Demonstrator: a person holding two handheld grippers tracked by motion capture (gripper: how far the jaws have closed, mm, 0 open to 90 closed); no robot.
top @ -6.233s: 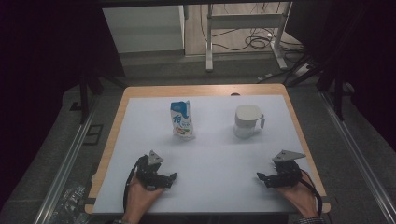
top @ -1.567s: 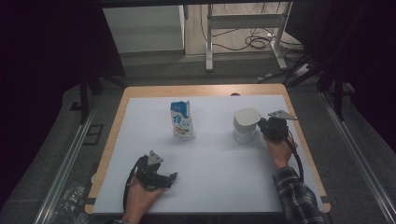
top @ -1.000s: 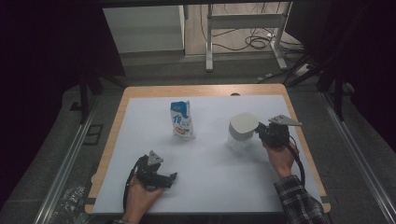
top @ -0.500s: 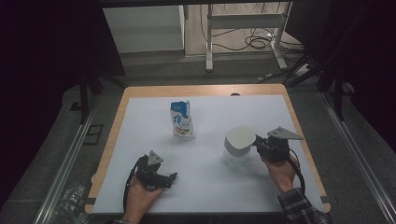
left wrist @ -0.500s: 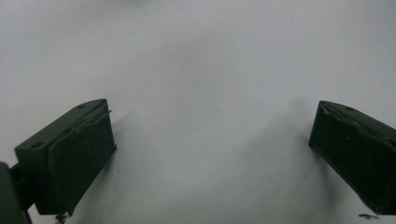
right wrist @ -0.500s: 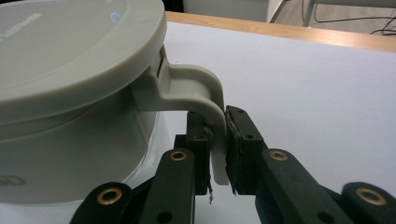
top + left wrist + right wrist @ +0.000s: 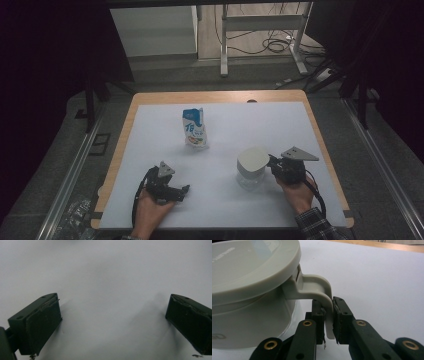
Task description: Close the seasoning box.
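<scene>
At the left of the high view, the left gripper (image 7: 172,189) is seen resting low on the white sheet-covered wooden table (image 7: 150,150), held in the person's left hand (image 7: 150,212). In the left gripper view its two black jaws are spread wide apart, released, with nothing but the bare white surface between them.

Farther back and toward the middle, a small blue-and-white printed milk carton (image 7: 194,128) is seen standing upright on the white surface, well apart from both grippers.

To the right of the middle, a translucent plastic jug with a pale grey-green lid and curved handle (image 7: 253,167) is found on the near right part of the table, its lid tipped slightly toward the left. The right gripper (image 7: 274,165), held in the person's right hand (image 7: 299,192), is placed just beside the jug on its right. In the right gripper view the jug's handle (image 7: 322,293) is seen pinched between the two black jaws, which are clenched on its downward strip, the pads (image 7: 339,320) pressed against both faces of it. The jug's body is seen at the left of that view.
</scene>
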